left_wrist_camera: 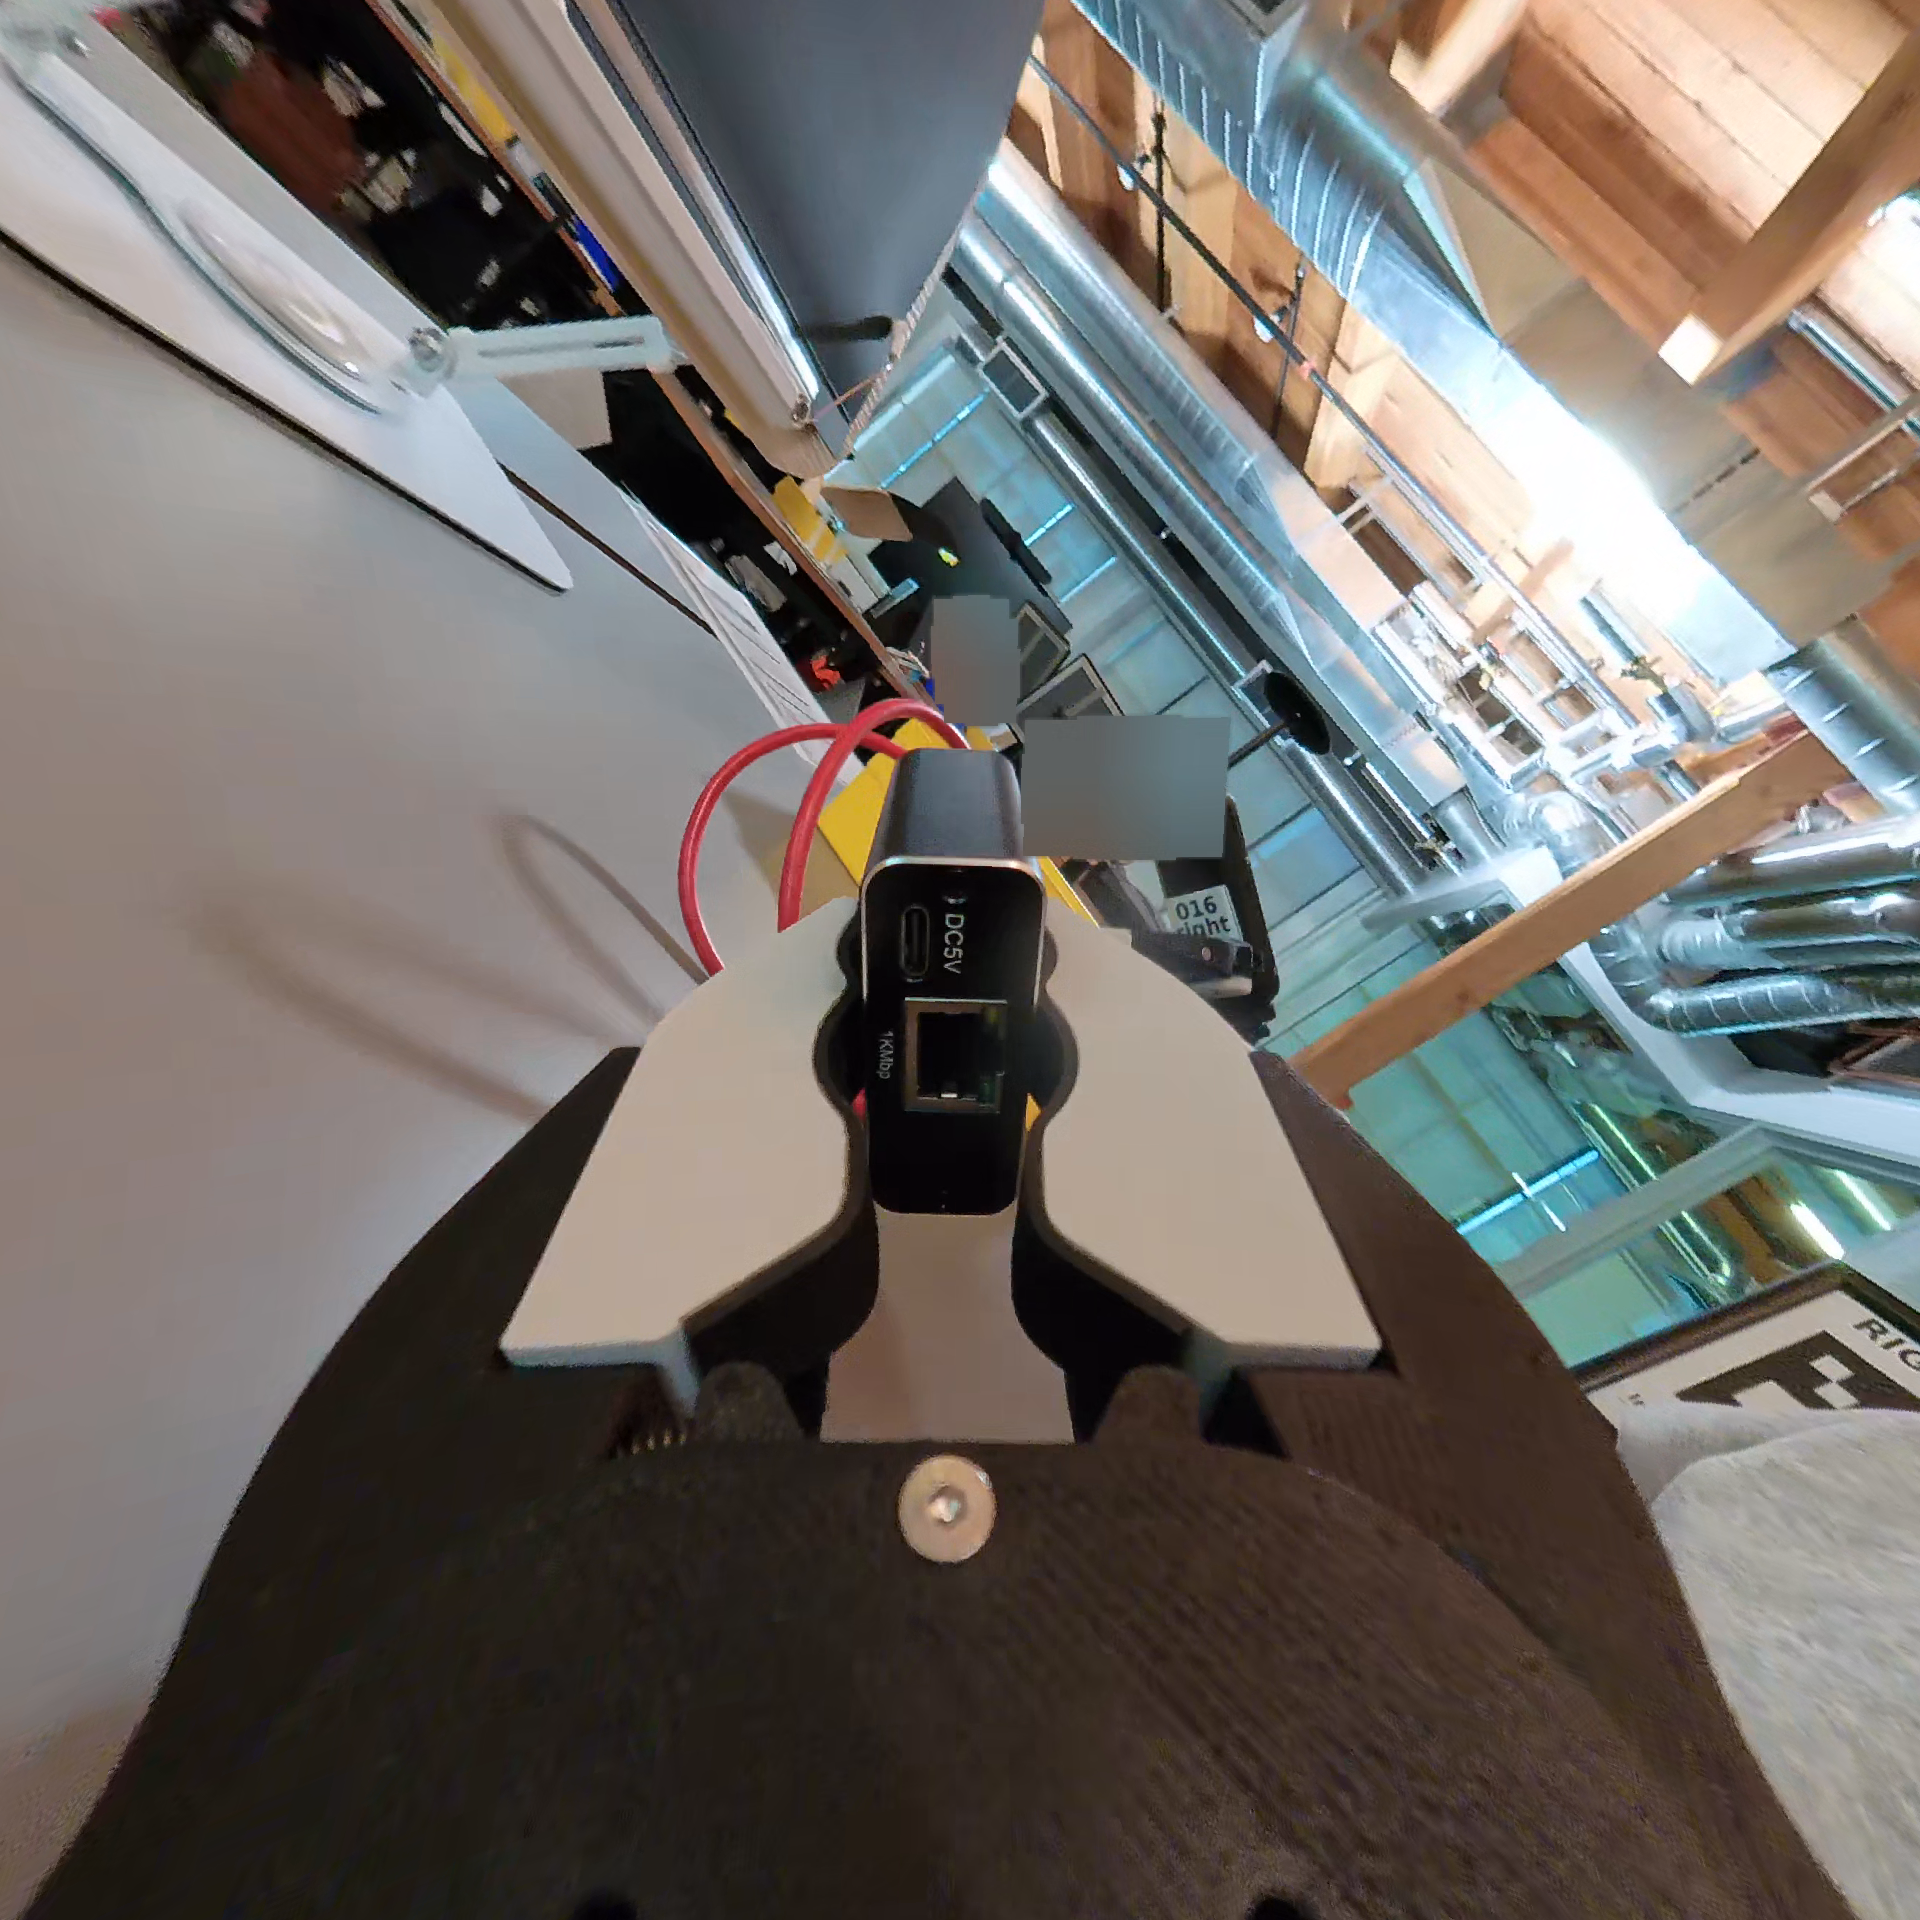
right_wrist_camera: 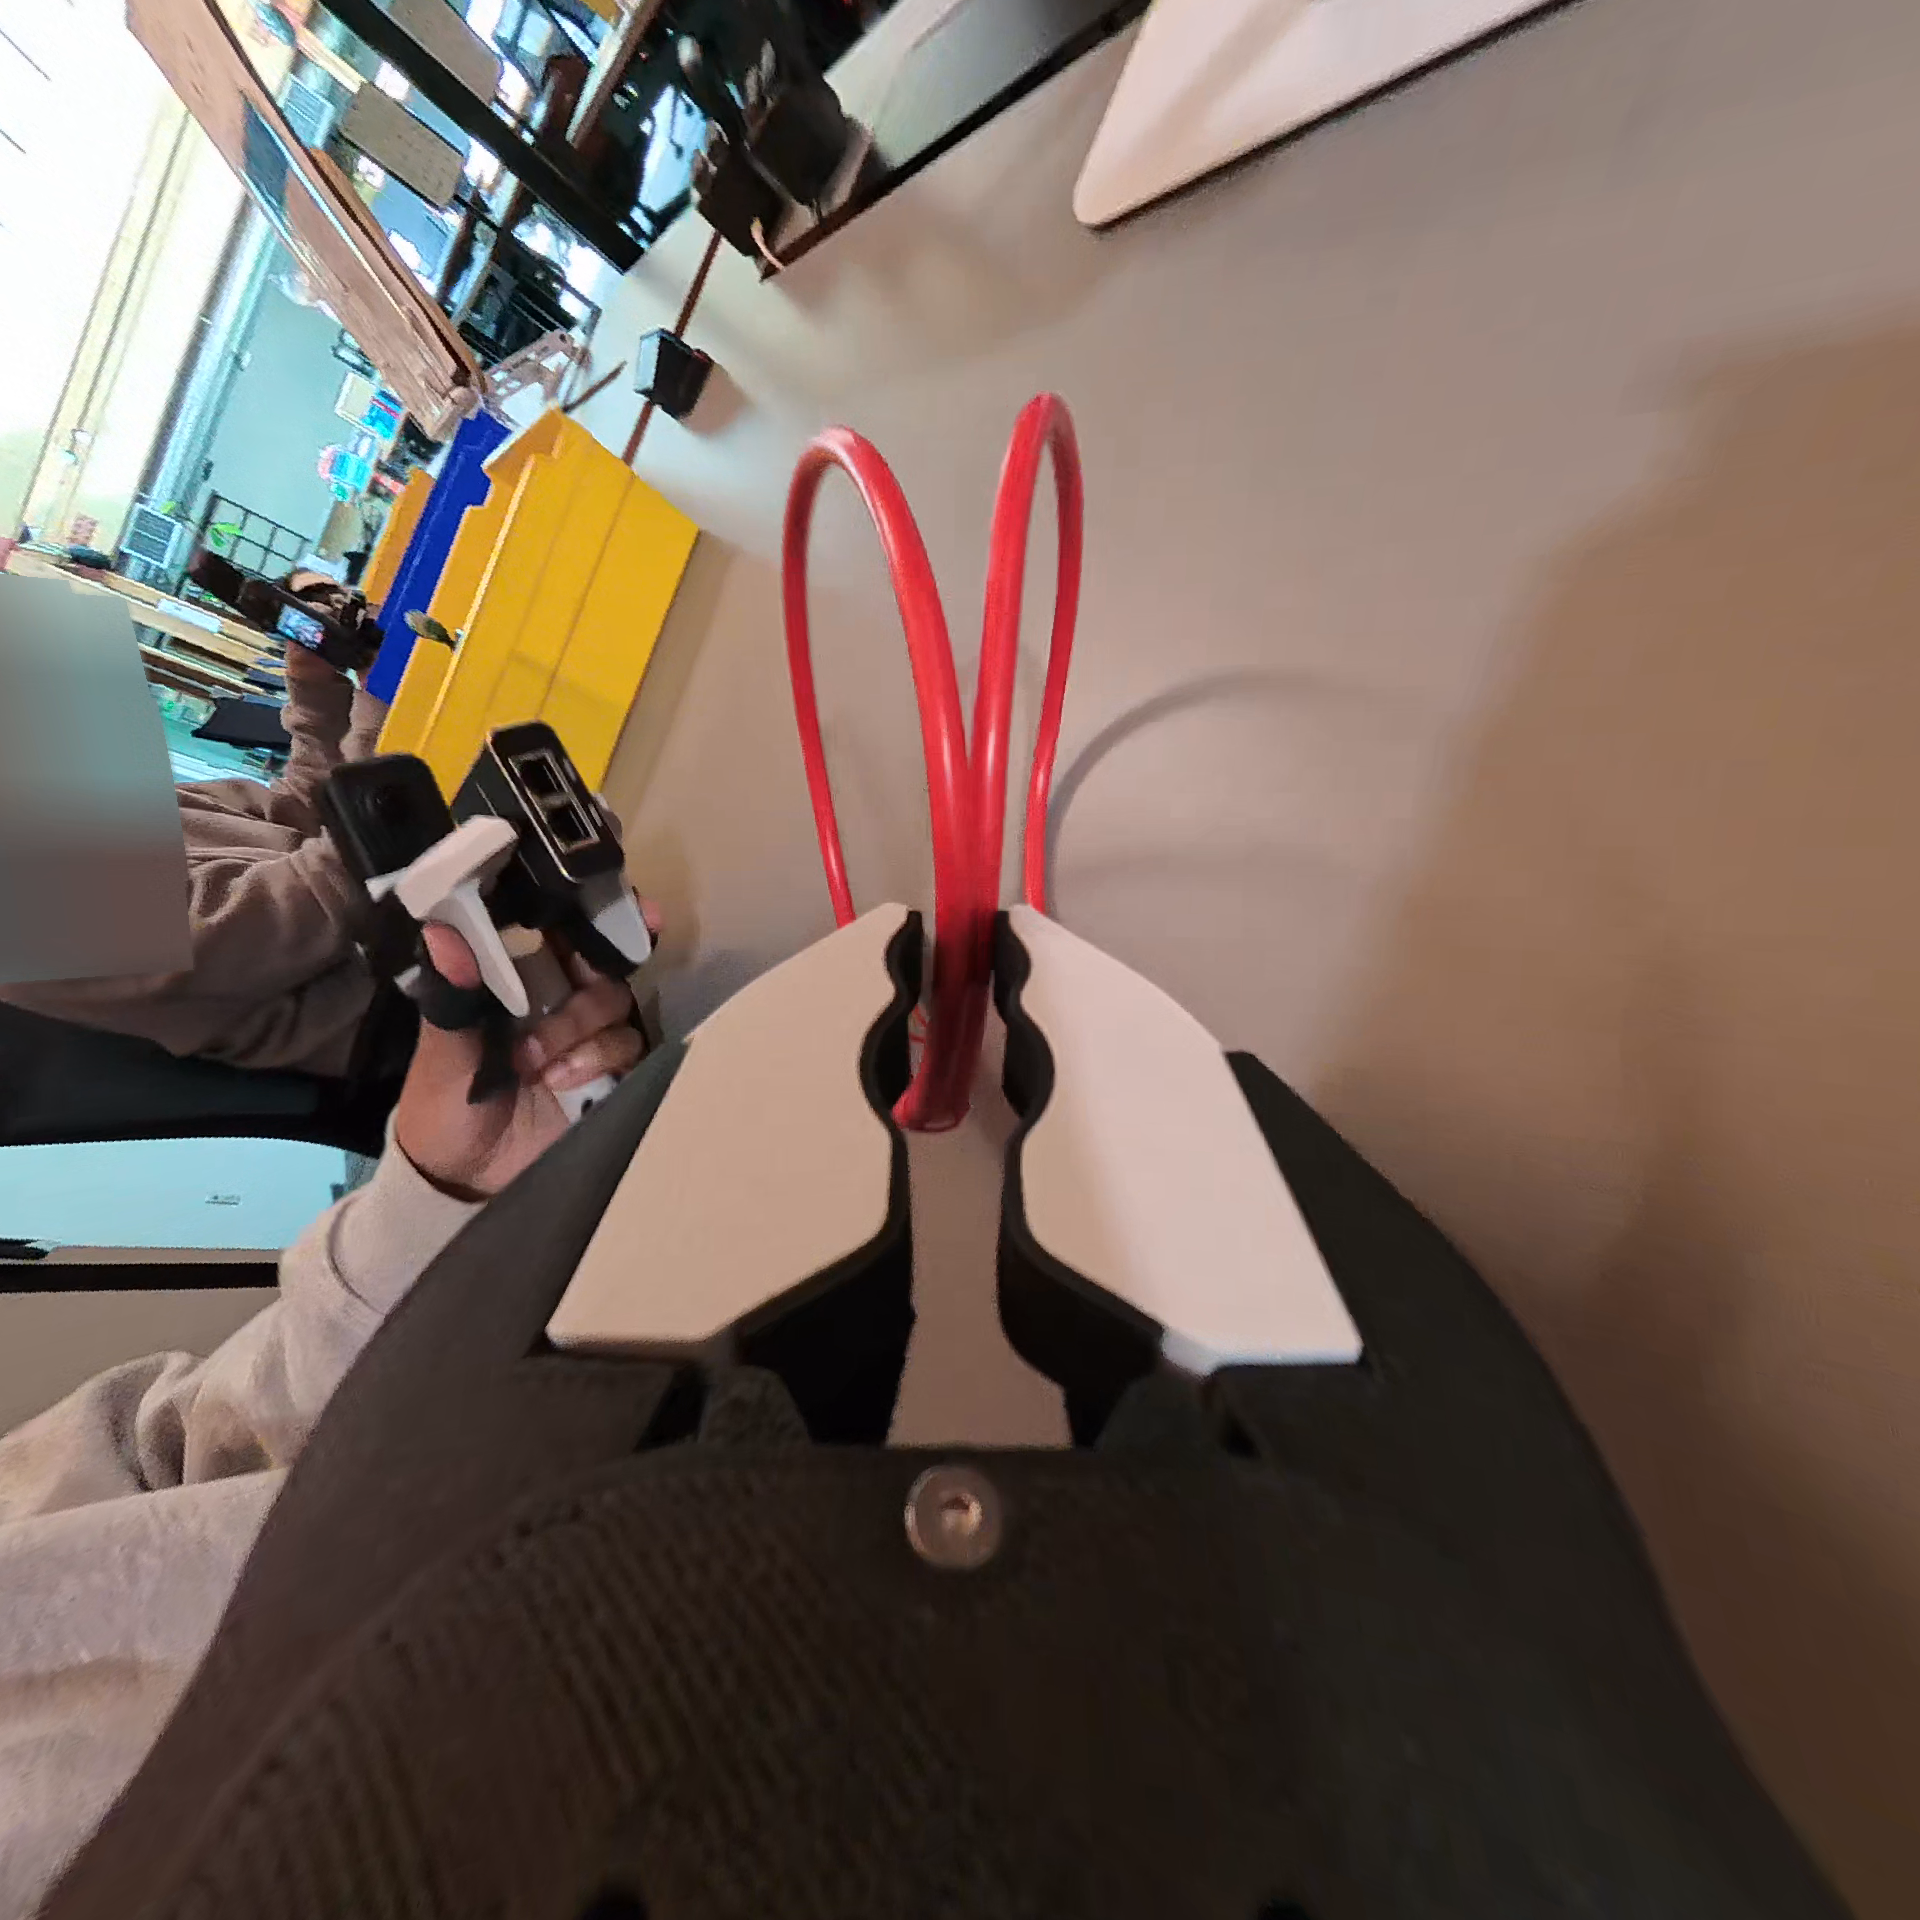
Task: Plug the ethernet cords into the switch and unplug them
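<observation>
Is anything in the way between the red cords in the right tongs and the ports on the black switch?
Nothing visible: the two ports on the small black switch face open air, and the looped red ethernet cords sit apart in the right tongs.

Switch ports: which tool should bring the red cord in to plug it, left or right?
Right, likely. The right tool is already shut on the red cord, whose loops stand free above it. The left tool is shut on the switch, so it can only present the empty ports.
</observation>
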The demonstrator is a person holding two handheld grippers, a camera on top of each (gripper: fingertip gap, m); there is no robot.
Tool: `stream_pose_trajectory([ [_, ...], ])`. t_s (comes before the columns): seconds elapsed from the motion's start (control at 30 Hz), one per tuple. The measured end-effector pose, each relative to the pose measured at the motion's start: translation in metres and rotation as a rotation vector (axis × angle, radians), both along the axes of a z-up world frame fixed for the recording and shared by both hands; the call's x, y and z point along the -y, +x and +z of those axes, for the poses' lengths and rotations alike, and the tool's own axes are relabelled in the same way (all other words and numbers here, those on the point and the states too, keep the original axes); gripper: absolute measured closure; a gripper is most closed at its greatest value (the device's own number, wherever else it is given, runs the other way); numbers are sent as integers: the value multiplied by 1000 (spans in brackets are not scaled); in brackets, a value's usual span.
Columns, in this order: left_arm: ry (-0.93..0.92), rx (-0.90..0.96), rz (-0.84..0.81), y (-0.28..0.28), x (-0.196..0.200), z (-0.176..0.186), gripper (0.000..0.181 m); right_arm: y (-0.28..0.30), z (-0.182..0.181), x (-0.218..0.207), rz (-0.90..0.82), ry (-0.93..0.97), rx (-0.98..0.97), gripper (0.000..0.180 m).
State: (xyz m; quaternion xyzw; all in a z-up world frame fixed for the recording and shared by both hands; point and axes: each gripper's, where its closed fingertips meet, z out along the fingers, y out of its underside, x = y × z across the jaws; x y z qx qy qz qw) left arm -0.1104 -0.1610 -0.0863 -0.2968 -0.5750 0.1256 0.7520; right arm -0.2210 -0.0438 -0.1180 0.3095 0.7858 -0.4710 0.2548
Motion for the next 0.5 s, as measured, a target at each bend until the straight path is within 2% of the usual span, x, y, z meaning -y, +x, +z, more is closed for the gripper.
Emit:
stream_pose_trajectory([
  [0.1,11,-1,-34,-9,-6,0,156,8,-13,-16,26,60,2,154],
  [0.2,17,0,-61,-15,-12,-1,156,32,-21,-35,135,144,13,147],
  [0.33,33,4,-79,-18,-16,-2,156,58,-19,-55,262,210,-20,154],
  [0.5,47,5,-70,-16,-13,-3,156,61,2,-48,274,141,-72,155],
])
